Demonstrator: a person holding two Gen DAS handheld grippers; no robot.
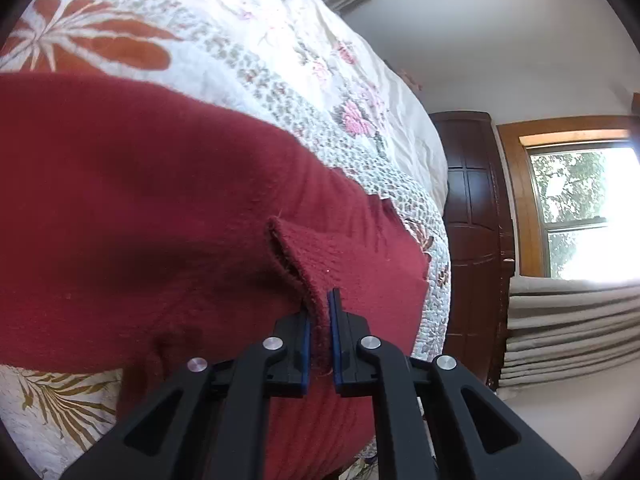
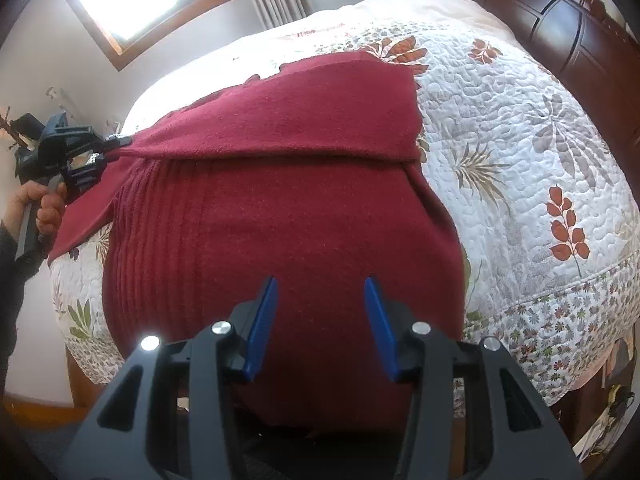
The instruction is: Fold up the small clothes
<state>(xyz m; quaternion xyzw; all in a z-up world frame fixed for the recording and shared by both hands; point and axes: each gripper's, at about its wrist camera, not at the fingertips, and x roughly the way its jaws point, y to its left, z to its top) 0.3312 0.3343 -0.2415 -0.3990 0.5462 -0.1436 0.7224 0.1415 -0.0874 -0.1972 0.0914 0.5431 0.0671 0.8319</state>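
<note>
The red knit sweater lies on the floral quilt, its edge pinched by the left gripper, while only the right wrist view shows the right gripper spread, empty, above it.

Garment near edge: the red sweater runs under the right gripper, lower centre.
Pinched cloth: hidden between left gripper pads.
Person: hand cut off, left edge.
</note>
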